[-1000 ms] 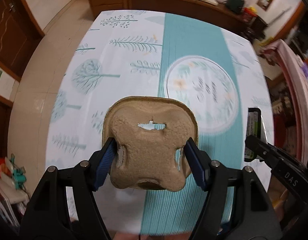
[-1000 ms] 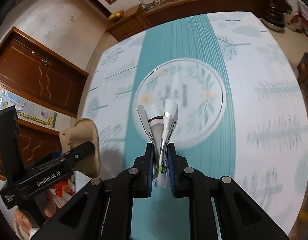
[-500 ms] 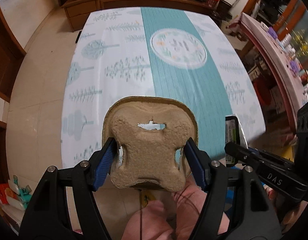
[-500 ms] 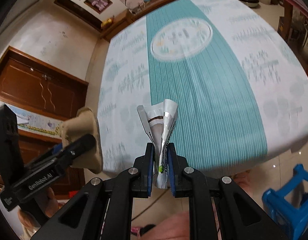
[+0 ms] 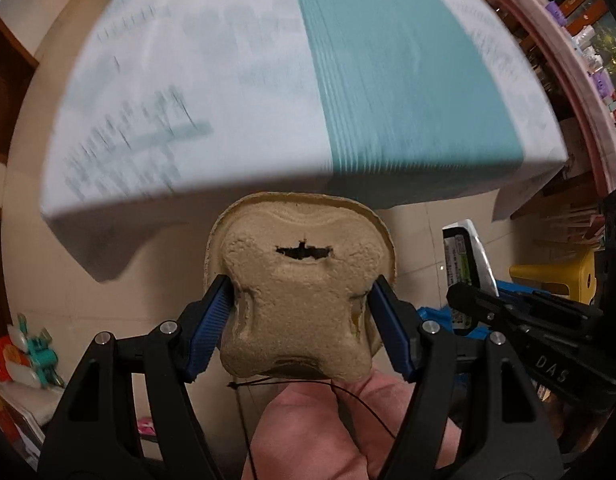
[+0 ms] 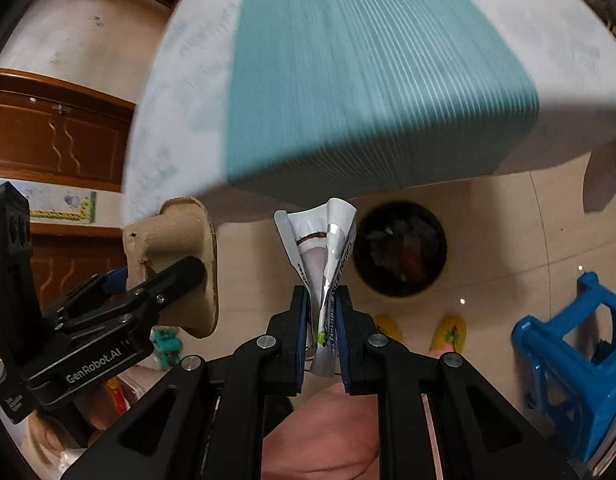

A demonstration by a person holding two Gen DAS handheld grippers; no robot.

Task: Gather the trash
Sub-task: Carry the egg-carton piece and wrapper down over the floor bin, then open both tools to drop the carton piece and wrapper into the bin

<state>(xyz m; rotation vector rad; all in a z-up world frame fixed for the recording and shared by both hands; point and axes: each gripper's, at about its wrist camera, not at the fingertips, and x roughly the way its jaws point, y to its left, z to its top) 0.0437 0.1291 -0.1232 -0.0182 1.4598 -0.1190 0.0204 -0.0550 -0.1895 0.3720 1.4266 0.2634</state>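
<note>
Left claw [image 5: 302,320] grips a pulp tray [image 5: 300,288]; right claw [image 6: 323,314] pinches a wrapper [image 6: 321,256]. Both have left the bench [image 6: 347,80] edge; the bin [image 6: 399,248] now lies ahead, so dropping comes next.

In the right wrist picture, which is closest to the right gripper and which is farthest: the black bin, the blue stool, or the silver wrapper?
1. Silver wrapper: pinched in the right gripper.
2. Black bin: on the floor, just beyond and to the right.
3. Blue stool: far right edge of the picture, though its order with the bin is a close call.
</note>
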